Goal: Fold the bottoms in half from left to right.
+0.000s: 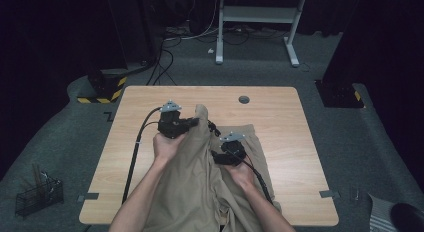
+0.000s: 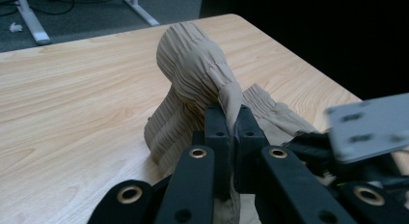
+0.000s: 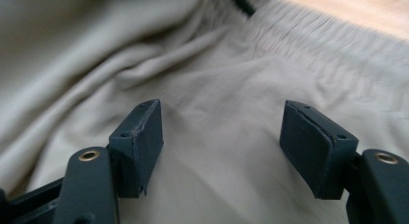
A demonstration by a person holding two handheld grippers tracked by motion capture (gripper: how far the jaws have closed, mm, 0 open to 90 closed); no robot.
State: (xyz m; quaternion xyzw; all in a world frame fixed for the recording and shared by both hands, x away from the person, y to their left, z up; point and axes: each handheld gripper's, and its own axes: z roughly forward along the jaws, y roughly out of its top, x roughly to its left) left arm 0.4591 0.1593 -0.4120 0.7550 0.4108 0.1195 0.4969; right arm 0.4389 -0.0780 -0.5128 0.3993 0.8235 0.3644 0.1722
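The beige trousers lie across the near middle of the wooden worktop, their gathered waistband lifted into a hump. Our left tongs are clamped tight on a fold of that waistband. Our right tongs stand wide open just above the cloth, gripping nothing.
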